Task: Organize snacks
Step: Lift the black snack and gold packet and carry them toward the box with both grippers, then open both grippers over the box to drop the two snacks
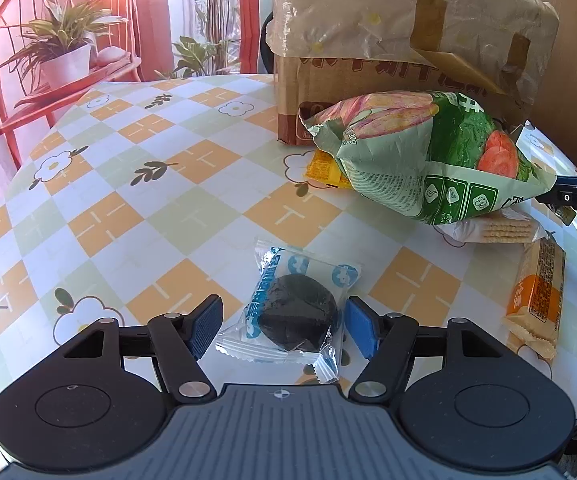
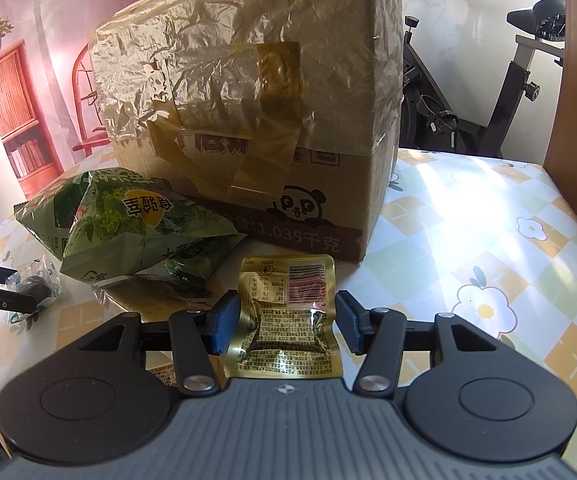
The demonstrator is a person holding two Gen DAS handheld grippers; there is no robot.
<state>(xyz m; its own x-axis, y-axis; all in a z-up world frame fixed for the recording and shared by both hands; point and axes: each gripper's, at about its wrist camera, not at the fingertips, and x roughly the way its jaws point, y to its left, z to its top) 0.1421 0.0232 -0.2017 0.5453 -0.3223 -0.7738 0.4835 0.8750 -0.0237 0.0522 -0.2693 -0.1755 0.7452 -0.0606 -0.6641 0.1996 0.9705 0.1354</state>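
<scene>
Two claws angle down at the checked surface (image 1: 136,184). Your left claw (image 1: 284,330) stands apart around a wrapped dark round cake (image 1: 297,312), pads clear of it. Your right claw (image 2: 286,326) brackets a gold foil pouch (image 2: 288,320); whether its pads press, I cannot tell. Behind both, a taped cardboard box (image 2: 256,120) stands, a green snack bag (image 1: 428,156) leaning on it.

The cardboard box (image 2: 312,216) shows "1.035千克" and a panda logo lettered "P&P", the green snack bag (image 2: 128,224) reads "喜盈盈" upside down, and the gold pouch (image 2: 284,312) carries a barcode.
</scene>
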